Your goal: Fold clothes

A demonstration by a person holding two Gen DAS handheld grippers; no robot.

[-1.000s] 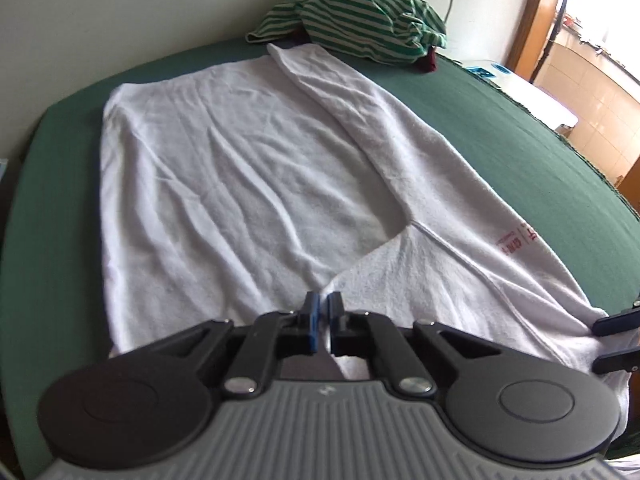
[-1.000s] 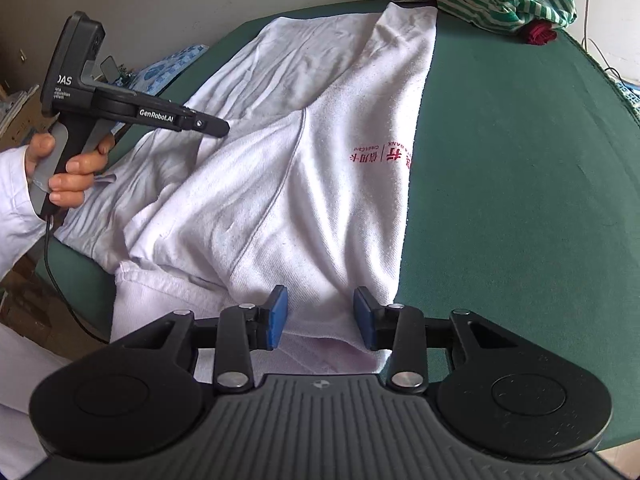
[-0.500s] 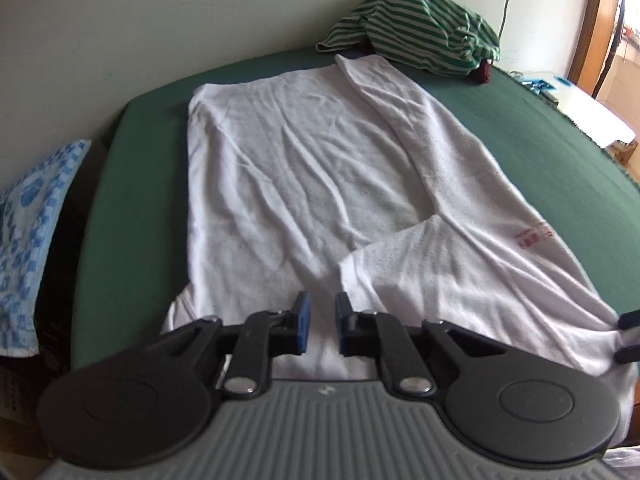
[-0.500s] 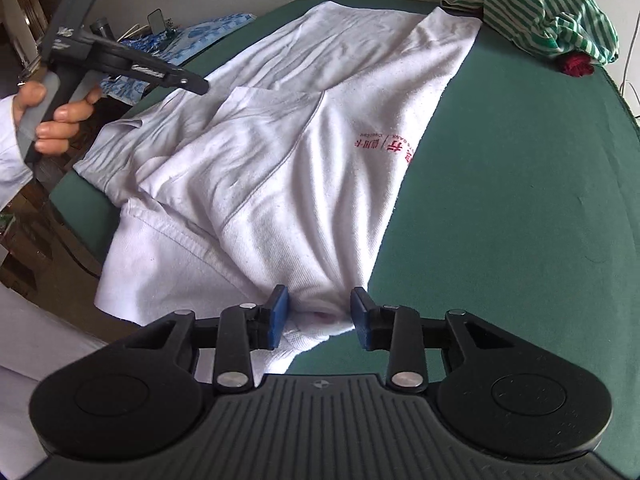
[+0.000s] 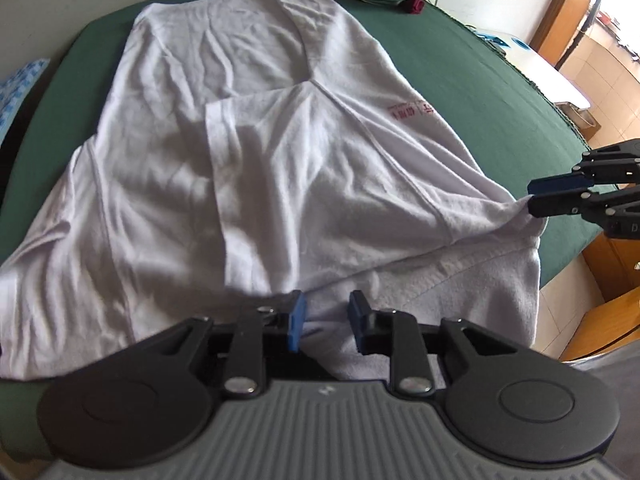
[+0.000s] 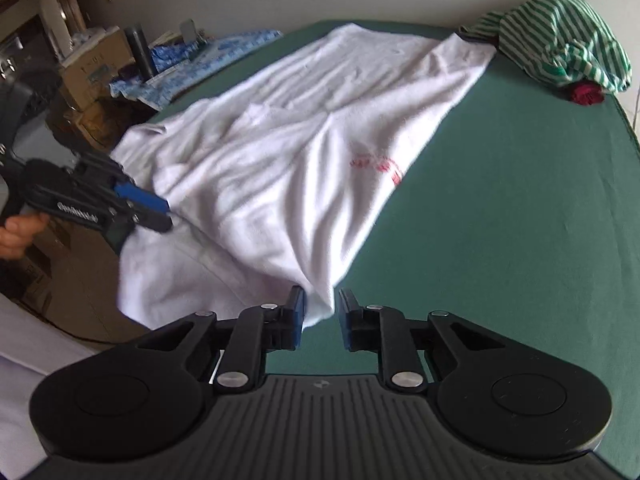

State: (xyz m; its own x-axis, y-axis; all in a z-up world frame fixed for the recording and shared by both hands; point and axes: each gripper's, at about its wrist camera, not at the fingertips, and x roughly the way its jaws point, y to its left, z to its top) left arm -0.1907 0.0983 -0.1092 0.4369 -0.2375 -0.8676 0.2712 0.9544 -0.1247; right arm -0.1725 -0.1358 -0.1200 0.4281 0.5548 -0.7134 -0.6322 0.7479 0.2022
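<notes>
A white shirt (image 5: 320,160) with a small red print lies spread on the green surface (image 5: 500,100), one sleeve folded over its middle. My left gripper (image 5: 324,320) hovers over the shirt's near edge. Its jaws are opening, with cloth lying under the gap and neither pad pressing it. In the right wrist view the left gripper (image 6: 162,210) touches the shirt (image 6: 300,152) at its left edge. My right gripper (image 6: 322,320) is closing around a raised corner of the shirt that fills only the left part of the gap. From the left wrist view the right gripper (image 5: 532,196) sits at that drawn-up corner.
A green-striped garment (image 6: 560,40) and a dark red item (image 6: 586,94) lie at the far end of the green surface (image 6: 500,200). Blue patterned cloth (image 6: 200,60) and cardboard boxes (image 6: 96,68) stand beyond the left edge. A hand (image 6: 20,232) holds the left gripper. Wooden furniture (image 5: 612,264) stands by the right edge.
My left gripper let go of the folded sleeve, opened, and slid back to the shirt's near edge. My right gripper's jaws narrowed around the shirt corner and lifted it slightly.
</notes>
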